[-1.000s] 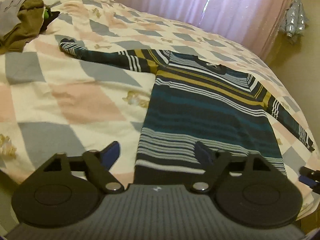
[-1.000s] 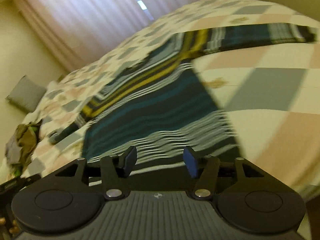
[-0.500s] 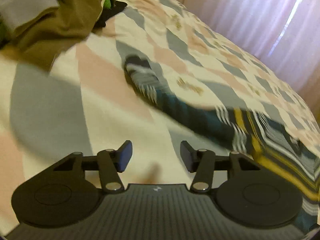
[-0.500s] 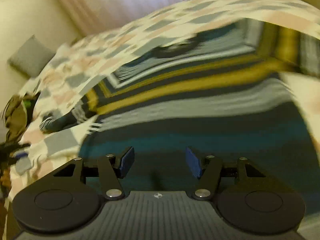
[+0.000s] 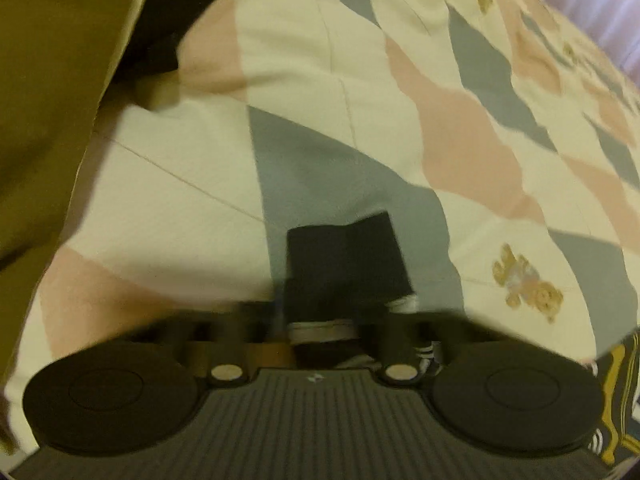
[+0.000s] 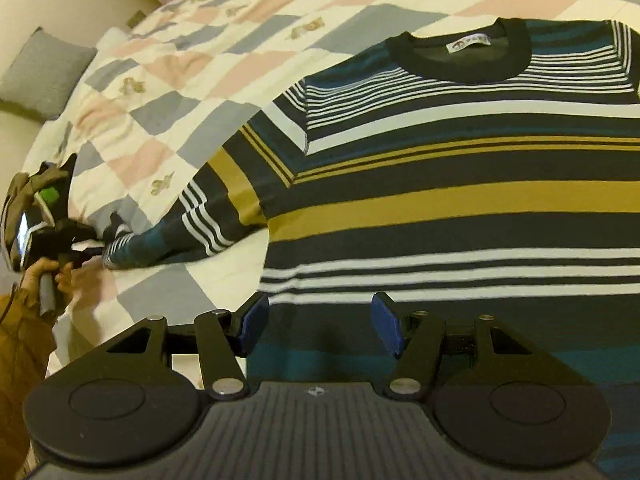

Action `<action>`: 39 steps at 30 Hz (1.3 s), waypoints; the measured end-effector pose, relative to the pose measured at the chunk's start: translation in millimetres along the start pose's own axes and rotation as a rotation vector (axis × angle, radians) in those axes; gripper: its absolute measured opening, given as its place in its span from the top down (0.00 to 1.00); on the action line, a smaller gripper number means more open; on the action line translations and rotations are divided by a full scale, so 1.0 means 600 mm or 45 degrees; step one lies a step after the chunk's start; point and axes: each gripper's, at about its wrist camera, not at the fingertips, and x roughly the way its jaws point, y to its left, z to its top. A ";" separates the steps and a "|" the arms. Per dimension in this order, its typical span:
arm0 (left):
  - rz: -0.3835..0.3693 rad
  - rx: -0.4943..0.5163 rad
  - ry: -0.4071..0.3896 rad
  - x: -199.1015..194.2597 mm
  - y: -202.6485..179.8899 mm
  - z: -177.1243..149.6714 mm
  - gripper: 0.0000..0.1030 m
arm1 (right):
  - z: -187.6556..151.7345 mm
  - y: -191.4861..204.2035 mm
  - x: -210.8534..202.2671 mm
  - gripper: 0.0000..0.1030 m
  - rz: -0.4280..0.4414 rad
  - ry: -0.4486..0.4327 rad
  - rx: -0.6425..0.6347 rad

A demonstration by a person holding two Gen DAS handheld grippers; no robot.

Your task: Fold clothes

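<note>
Pinching knit sleeve cuff (image 5: 344, 268), left hand-held gripper (image 5: 320, 324); right hand-held gripper (image 6: 316, 322) spread above striped sweater (image 6: 460, 208).

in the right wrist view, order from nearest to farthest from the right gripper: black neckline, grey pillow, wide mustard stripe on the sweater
1. Wide mustard stripe across the sweater's chest, just beyond the right gripper.
2. Black ribbed neckline, farther up the sweater, right of centre.
3. Grey square pillow, at the bed's far left edge.
</note>
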 end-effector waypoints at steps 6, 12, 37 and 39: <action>-0.043 -0.167 0.007 -0.221 0.060 0.024 0.93 | 0.058 0.058 0.005 0.42 0.054 0.043 -0.013; 0.243 -0.114 -0.044 -0.282 0.098 0.045 0.44 | 0.096 0.115 0.028 0.42 0.142 0.102 -0.048; 0.146 -0.299 -0.133 -0.217 0.116 -0.183 0.98 | 0.027 0.014 0.011 0.42 -0.008 0.179 0.140; 0.211 -0.288 -0.057 -0.179 0.125 -0.212 0.97 | 0.009 0.003 0.000 0.42 -0.024 0.166 0.156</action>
